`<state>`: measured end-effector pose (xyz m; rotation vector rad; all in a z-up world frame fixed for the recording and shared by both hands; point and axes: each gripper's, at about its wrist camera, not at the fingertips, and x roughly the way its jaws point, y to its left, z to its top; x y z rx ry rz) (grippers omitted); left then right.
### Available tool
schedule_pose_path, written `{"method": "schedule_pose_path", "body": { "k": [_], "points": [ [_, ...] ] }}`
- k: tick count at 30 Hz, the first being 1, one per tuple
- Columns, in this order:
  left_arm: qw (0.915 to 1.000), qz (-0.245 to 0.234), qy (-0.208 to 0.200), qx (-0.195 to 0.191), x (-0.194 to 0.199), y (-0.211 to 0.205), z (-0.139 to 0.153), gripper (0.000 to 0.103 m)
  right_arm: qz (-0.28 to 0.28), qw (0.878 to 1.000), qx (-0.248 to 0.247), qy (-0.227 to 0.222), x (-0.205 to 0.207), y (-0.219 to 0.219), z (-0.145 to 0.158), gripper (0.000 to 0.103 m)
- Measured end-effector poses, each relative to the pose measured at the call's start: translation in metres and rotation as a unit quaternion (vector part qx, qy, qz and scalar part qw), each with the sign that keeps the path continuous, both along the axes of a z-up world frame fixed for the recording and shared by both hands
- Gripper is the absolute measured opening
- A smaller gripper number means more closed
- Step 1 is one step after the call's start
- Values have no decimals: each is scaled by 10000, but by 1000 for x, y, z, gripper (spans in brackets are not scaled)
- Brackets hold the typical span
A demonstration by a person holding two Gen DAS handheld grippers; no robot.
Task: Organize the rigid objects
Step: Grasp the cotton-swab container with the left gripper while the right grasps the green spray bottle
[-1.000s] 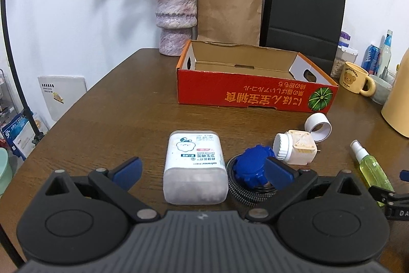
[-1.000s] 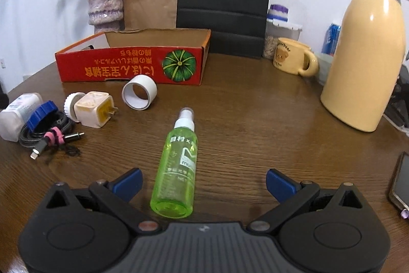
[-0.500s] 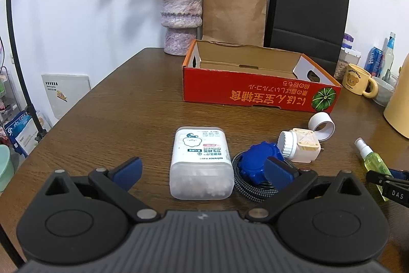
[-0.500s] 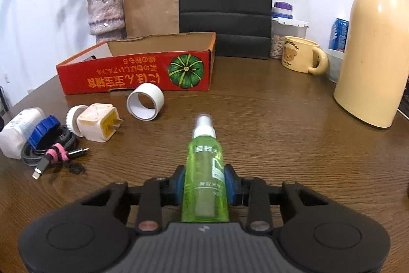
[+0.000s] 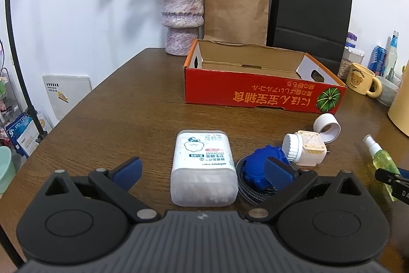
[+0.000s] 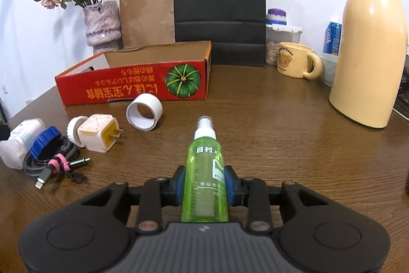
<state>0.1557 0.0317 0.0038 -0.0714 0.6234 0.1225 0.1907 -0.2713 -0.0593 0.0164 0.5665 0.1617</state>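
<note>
Gripping the green spray bottle (image 6: 205,175) lying on the surface (image 6: 268,134), the right hand-held gripper (image 6: 204,183) is closed on its body; the left hand-held gripper (image 5: 202,168) gapes wide around the cotton-swab box (image 5: 203,165). Next, likely lifting the bottle toward the red cardboard box (image 6: 133,86) beyond.

1. Wooden table (image 5: 107,119), dark brown.
2. On it: red box (image 5: 263,94), white cotton swab case (image 5: 203,165), coiled cable (image 6: 53,160), plug adapter (image 6: 97,132), tape roll (image 6: 144,114).
3. Rear: vase (image 5: 182,17), mug (image 6: 296,63), yellow flask (image 6: 370,47).

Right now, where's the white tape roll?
In the right wrist view the white tape roll lies left of centre, just before the red box, beside the plug adapter.
</note>
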Motion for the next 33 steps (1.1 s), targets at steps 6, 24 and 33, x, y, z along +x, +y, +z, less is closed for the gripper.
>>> {"method": "schedule_pose_path", "body": {
  "k": [6, 24, 33],
  "points": [
    [9999, 40, 88, 42, 12, 5, -5, 103, -8, 9998, -69, -179, -4, 5, 3, 30],
    [9985, 363, 416, 49, 51, 17, -38, 103, -55, 9992, -169, -358, -7, 13, 7, 30],
    [9988, 340, 346, 32, 51, 15, -44, 68, -32, 9990, -210, -399, -8, 15, 8, 30]
  ]
}}
